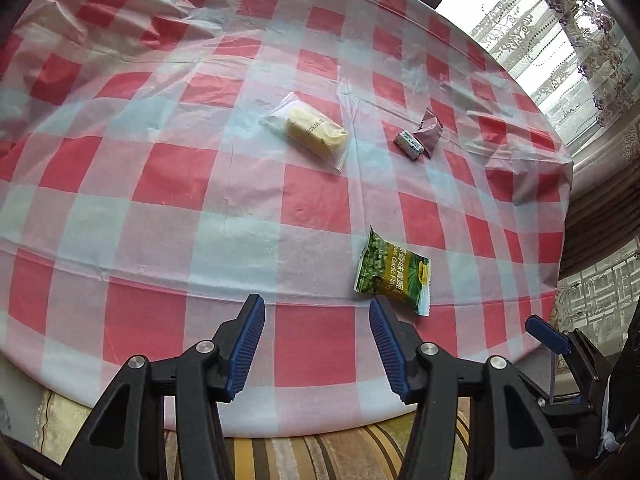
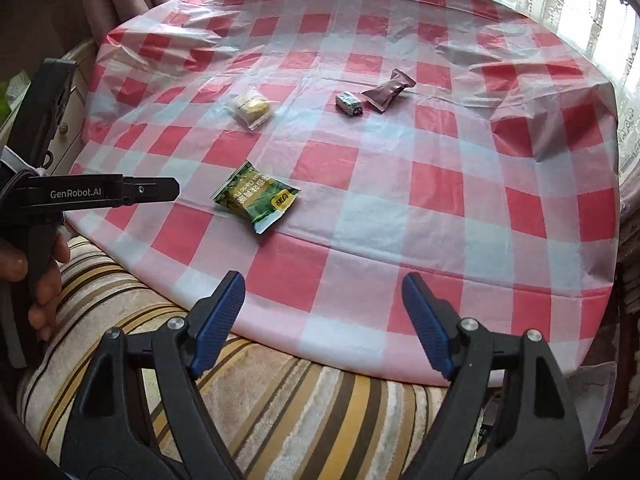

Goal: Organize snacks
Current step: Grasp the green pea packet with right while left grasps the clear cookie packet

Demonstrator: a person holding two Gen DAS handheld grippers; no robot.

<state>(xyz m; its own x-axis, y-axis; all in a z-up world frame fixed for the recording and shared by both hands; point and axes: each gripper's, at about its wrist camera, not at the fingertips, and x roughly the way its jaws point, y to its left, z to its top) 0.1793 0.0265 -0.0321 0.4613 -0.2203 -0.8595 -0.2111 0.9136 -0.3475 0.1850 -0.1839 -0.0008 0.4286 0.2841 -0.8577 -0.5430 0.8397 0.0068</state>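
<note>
Several snacks lie on a round table with a red and white checked cloth (image 1: 168, 184) (image 2: 432, 184). A green pea packet (image 1: 394, 274) (image 2: 258, 198) lies near the front edge. A yellow cake in a clear bag (image 1: 314, 130) (image 2: 251, 109) lies mid-table. A small grey-white candy (image 1: 409, 145) (image 2: 349, 104) touches a maroon packet (image 1: 429, 130) (image 2: 388, 90). My left gripper (image 1: 316, 308) is open and empty at the table's near edge, just left of the pea packet. My right gripper (image 2: 322, 284) is open and empty over the front edge.
A striped cushion (image 2: 304, 408) (image 1: 320, 456) sits below the table's front edge. Lace curtains (image 1: 568, 32) and a window stand behind the table. The left gripper's body (image 2: 92, 194) and the hand that holds it show at the left of the right wrist view.
</note>
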